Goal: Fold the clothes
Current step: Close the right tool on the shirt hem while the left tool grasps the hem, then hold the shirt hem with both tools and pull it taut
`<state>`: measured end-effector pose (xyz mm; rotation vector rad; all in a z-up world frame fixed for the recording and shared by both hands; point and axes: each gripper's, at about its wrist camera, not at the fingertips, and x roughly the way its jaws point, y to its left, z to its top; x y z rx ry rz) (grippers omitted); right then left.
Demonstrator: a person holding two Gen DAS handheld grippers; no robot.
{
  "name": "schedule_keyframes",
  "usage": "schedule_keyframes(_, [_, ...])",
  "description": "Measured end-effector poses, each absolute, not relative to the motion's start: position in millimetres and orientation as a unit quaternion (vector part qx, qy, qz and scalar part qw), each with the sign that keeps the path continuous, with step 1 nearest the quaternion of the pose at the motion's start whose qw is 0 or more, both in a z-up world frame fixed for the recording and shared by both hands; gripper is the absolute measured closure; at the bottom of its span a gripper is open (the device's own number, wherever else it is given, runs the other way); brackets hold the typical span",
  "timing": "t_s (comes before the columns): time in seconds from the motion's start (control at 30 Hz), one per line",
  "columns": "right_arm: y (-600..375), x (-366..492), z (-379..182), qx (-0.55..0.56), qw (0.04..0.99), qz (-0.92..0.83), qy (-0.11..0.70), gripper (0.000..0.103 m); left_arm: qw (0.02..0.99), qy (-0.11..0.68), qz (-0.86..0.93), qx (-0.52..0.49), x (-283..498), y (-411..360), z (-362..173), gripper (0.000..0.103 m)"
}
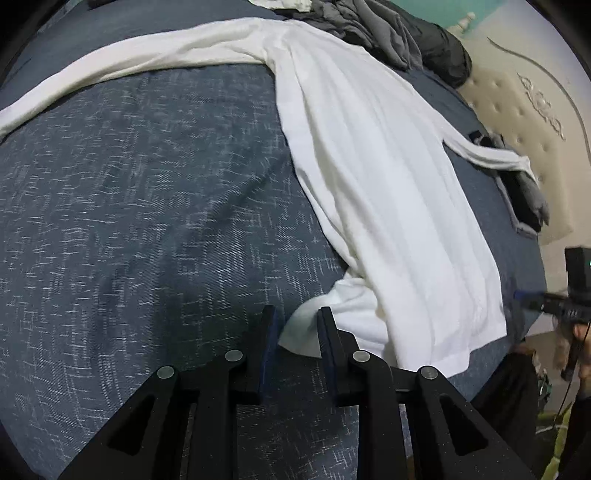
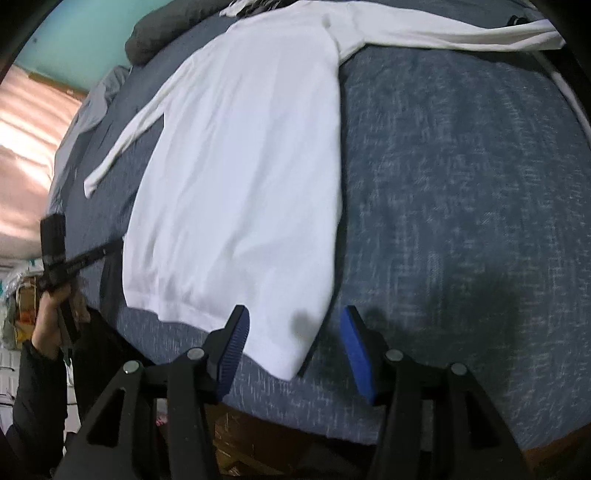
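A: Two grippers. Left gripper (image 1: 297, 314) open at the near hem corner of the white long-sleeved top (image 1: 369, 184), corner cloth between its blue pads (image 1: 272, 343), not pinched. Right gripper (image 2: 293, 314) spread wide over the other hem corner, also holding nothing.

B: One top only, flat on the blue bedspread (image 1: 147, 203), near the bed's edge. Two sleeves, one out to each side.

A: Any writing or labels?

B: None readable on the top or the grippers.

A: Farther back?

B: One heap of grey clothes (image 1: 388, 33) beyond the collar, pieces too tangled to count. One more dark grey bundle (image 1: 528, 199) under a cuff, beside the cream tufted headboard (image 1: 517, 110).

A: Cut off or unclear?

B: Right sleeve end clipped by the lens rim in the right wrist view. Hem edge blurred. One hand (image 2: 55, 317) on the left gripper's handle, half hidden.
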<state>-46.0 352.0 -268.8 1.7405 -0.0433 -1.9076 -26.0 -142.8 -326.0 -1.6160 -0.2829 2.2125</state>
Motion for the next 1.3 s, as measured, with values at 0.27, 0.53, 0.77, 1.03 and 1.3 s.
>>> schedule_keyframes(0.27, [355.5, -44.7, -289.1, 0.668, 0.256, -0.699, -0.032, 0.051, 0.207, -0.064, 0.787, -0.577, -24.7, -127.6, -327.7, 0.073])
schedule_keyframes(0.53, [356.4, -44.0, -303.2, 0.676, 0.250, -0.692, -0.045, 0.051, 0.239, -0.059, 0.786, -0.567, -24.4, -119.8, -317.6, 0.100])
schedule_keyframes(0.77, [356.4, -40.0, -297.4, 0.664, 0.266, -0.698, -0.042, 0.098, 0.247, -0.049, 0.801, -0.543, -10.8, -132.0, -288.0, 0.100])
schedule_keyframes(1.03, [371.0, -38.2, -256.0, 0.626, 0.279, -0.727, -0.042, 0.102, 0.244, -0.047, 0.824, -0.510, 15.2, -168.7, -242.7, 0.100])
schedule_keyframes(1.3, [396.3, -32.5, -212.6, 0.596, 0.283, -0.751, -0.030, 0.102, 0.235, -0.054, 0.832, -0.499, 47.6, -202.4, -224.3, 0.100])
